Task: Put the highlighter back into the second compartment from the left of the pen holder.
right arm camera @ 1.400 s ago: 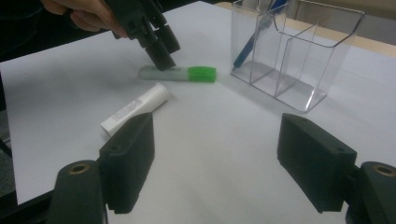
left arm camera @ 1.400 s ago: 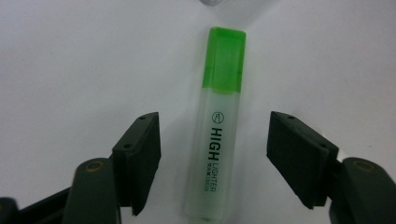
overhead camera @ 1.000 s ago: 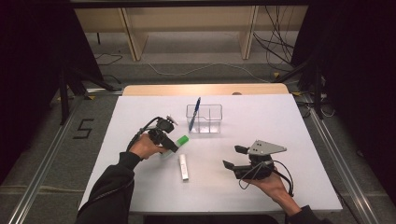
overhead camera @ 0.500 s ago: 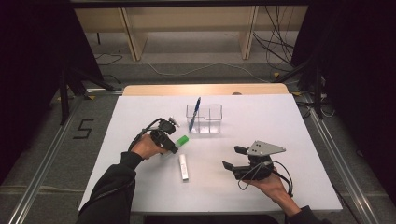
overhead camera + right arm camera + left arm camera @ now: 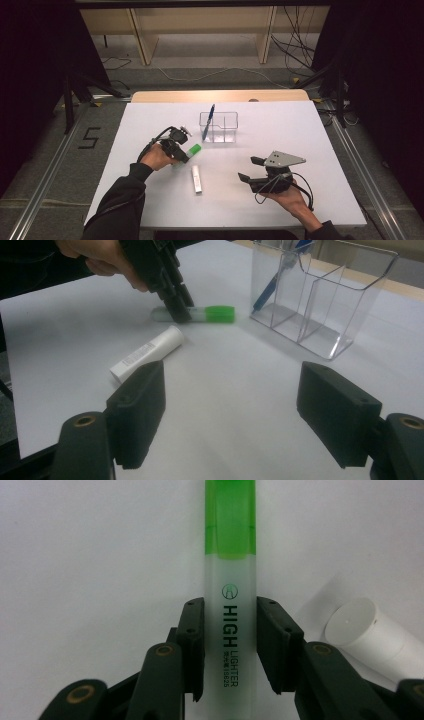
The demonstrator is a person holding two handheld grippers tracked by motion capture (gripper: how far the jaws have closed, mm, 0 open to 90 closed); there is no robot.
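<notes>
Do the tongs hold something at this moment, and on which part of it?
The left tongs have just closed on the green highlighter, pads on its clear barrel at the printed name, below the green cap. The right tongs are open and hold nothing.

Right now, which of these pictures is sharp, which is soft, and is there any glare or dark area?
Left gripper view: the lettering on the green highlighter is crisp, the white tube slightly soft. Right gripper view: the right gripper is blurred up close, and the clear organizer catches pale reflections. High view: the white table is evenly bright, while both sides fall into near-black.
</notes>
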